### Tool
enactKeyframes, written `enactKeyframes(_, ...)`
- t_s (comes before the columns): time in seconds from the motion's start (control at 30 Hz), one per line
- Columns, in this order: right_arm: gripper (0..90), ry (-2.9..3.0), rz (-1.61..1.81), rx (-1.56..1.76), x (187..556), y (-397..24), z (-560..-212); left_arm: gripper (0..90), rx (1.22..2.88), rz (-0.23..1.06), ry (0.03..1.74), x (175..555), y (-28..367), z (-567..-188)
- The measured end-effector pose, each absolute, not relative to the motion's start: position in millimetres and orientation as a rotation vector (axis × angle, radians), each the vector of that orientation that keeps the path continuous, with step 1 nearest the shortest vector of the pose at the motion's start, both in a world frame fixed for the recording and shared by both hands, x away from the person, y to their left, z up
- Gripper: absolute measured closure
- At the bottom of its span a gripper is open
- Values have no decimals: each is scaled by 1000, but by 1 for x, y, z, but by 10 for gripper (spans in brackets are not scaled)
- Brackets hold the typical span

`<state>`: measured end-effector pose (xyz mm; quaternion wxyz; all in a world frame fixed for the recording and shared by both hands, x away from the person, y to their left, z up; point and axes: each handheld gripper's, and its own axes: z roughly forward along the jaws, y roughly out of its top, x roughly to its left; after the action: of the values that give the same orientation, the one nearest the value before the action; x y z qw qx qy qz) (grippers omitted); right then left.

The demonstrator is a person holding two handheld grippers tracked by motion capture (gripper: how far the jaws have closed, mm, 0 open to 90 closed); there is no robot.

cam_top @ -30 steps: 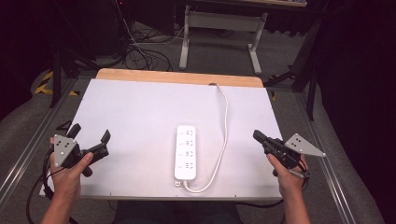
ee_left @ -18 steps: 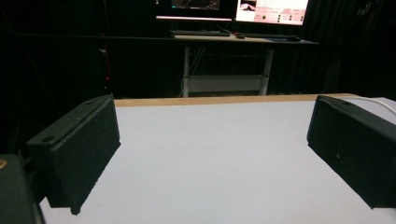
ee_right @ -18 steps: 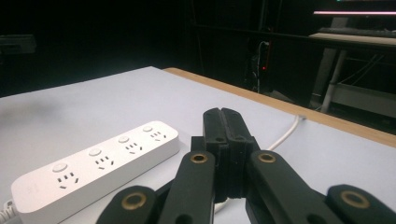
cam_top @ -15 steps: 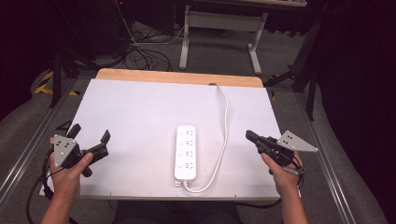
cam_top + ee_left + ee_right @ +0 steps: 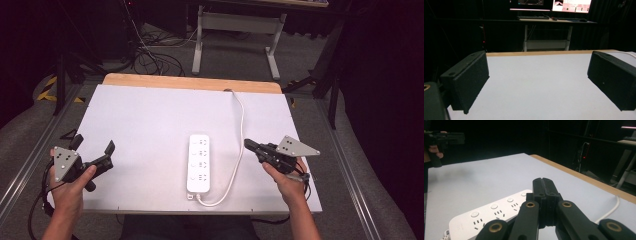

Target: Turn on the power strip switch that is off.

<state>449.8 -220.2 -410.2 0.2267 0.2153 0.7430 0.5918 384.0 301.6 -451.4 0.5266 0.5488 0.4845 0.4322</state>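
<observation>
Strip: a white power strip point(image 5: 199, 162) lay flat on my white table point(image 5: 150, 120), near the front edge and a little right of the middle, its long side running away from me. I counted four socket groups along its top.
Cord: its white cord point(image 5: 239, 150) left the near end, curled round the right side and ran up to the far wooden edge of the table.
Right gripper: I saw my right gripper point(image 5: 250, 145) just right of the strip, beside the cord, jaws pressed tight together with nothing between them. In the right gripper view point(image 5: 542, 182) the closed tips hung above the strip's far end point(image 5: 489, 216); I could not tell whether they touched it.
Left gripper: my left gripper point(image 5: 92, 145) sat near the table's front left corner, well apart from the strip. Its jaws stood wide, and the left gripper view point(image 5: 536, 75) showed bare table between the pads point(image 5: 471, 80).
</observation>
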Motion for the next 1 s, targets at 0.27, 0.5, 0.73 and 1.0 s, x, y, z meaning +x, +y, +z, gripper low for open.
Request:
enactKeyframes(0.27,900,2121,1589,539,455,-198,-414,42,1312,1040,1164,380,305,-452)
enactKeyframes(0.5,900,2180,1574,492,460,-176,-416,39,1307,1041,1176,374,309,-452)
enactKeyframes(0.73,900,2229,1558,450,466,-161,-420,39,1322,1053,1175,367,313,-453)
enactKeyframes(1.0,900,2258,1546,447,474,-147,-422,39,1333,1066,1181,357,319,-454)
